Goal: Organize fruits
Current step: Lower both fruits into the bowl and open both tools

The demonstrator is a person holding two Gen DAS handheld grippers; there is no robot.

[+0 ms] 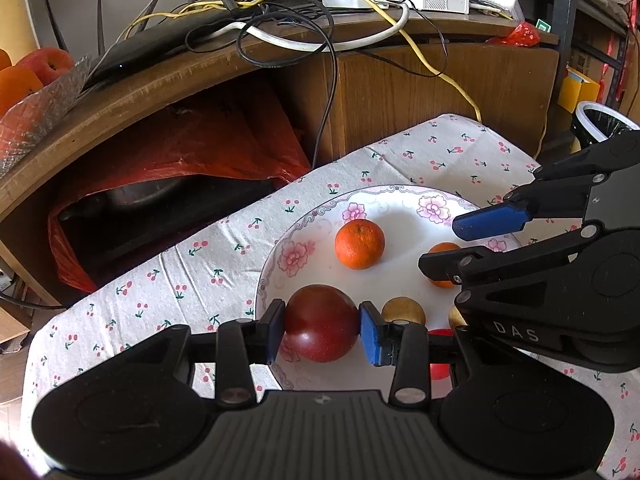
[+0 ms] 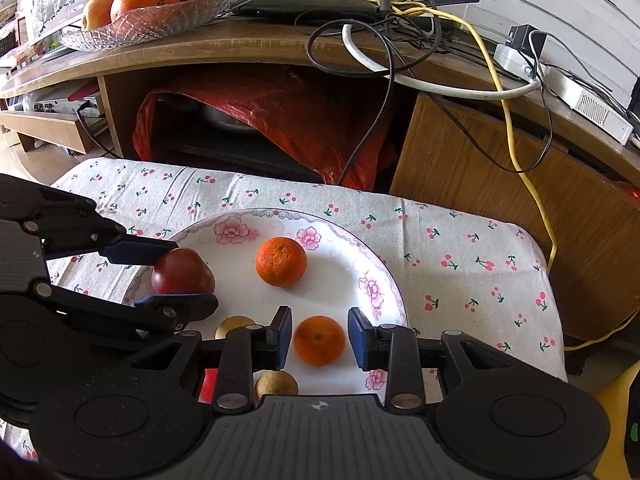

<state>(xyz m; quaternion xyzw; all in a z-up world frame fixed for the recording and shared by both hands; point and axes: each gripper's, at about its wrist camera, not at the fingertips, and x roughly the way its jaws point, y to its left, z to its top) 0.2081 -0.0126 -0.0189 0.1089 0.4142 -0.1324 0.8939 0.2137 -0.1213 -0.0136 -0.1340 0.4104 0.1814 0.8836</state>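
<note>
A flowered white plate (image 1: 296,256) (image 2: 372,280) lies on the cherry-print cloth. My left gripper (image 1: 323,331) (image 2: 192,276) is shut on a dark red round fruit (image 1: 320,316) (image 2: 180,270) at the plate's near-left rim, with both pads against its sides. My right gripper (image 2: 319,338) (image 1: 440,245) stands open around a small orange (image 2: 319,340) (image 1: 444,250) resting on the plate, with thin gaps at both pads. A larger orange (image 1: 359,244) (image 2: 281,262) sits free in the middle. Two small brownish-yellow fruits (image 2: 276,386) (image 1: 403,312) lie near the front, partly hidden.
A glass bowl (image 2: 160,24) (image 1: 44,104) of oranges and apples stands on the wooden cabinet (image 2: 248,48) behind the table, beside a router and tangled cables (image 2: 380,32). A red bag (image 2: 288,120) fills the cabinet's recess. A red object (image 1: 440,364) shows under my grippers.
</note>
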